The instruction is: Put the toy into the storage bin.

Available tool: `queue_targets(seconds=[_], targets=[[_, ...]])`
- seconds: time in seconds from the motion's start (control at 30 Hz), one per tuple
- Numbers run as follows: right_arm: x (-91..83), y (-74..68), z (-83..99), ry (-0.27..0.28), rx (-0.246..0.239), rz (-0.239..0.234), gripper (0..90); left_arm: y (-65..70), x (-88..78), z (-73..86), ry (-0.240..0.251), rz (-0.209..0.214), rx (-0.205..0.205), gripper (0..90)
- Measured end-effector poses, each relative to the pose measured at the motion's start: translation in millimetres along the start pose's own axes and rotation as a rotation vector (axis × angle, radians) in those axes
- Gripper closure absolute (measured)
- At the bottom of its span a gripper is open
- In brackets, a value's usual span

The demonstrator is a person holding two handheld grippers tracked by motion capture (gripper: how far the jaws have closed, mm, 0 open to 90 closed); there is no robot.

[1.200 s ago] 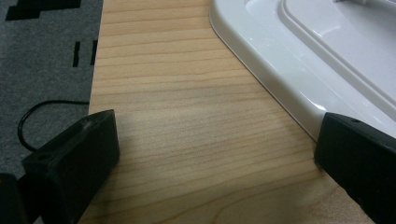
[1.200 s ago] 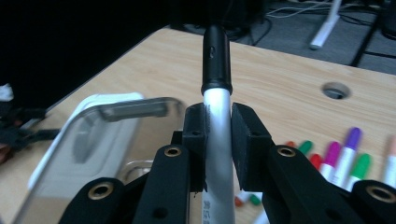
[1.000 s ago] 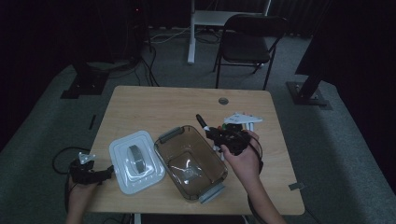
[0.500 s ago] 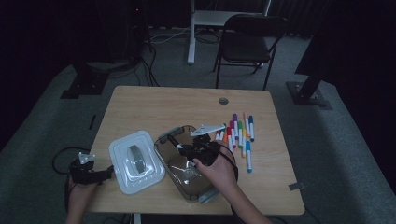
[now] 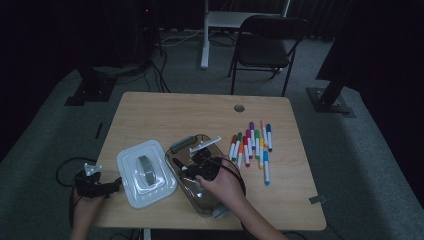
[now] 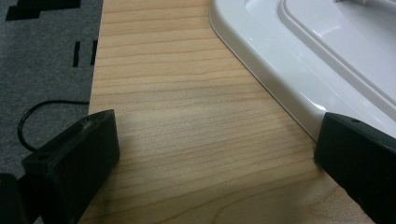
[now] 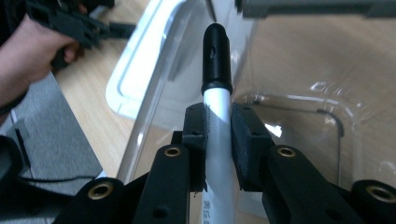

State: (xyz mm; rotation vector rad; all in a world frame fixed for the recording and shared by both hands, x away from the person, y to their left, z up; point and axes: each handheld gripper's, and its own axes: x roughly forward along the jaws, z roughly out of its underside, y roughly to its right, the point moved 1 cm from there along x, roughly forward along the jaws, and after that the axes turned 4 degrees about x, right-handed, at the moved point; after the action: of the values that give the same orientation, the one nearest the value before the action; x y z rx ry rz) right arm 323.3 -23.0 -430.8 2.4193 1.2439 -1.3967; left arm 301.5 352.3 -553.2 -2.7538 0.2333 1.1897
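Now the right gripper (image 7: 218, 116) clenches a black-capped marker (image 7: 217, 98) between its jaws, the cap jutting ahead over the clear tub (image 5: 200, 172). Left gripper (image 6: 210, 154) jaws stand released over bare surface (image 6: 187, 116), the white lid (image 6: 299, 70) edge beside one jaw.

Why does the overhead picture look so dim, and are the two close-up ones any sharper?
High view: dim, dark room edges, soft detail on the table. Left gripper view: bright, crisp wood grain, white lid glossy. Right gripper view: marker sharp, glare on the clear box, nearest jaw parts blurred.
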Motion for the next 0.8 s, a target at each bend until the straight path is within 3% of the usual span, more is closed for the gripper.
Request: queue_targets(seconds=[0.43,0.8], targets=[[20.7,-0.9,0.6,-0.145,-0.019,0.022,76.9,0.2,0.1,0.0,0.002,0.0,-0.003,0.6],[42.5,5.9,0.9,-0.307,-0.041,0.044,76.8,0.1,0.1,0.0,0.002,-0.001,-0.002,0.6]])
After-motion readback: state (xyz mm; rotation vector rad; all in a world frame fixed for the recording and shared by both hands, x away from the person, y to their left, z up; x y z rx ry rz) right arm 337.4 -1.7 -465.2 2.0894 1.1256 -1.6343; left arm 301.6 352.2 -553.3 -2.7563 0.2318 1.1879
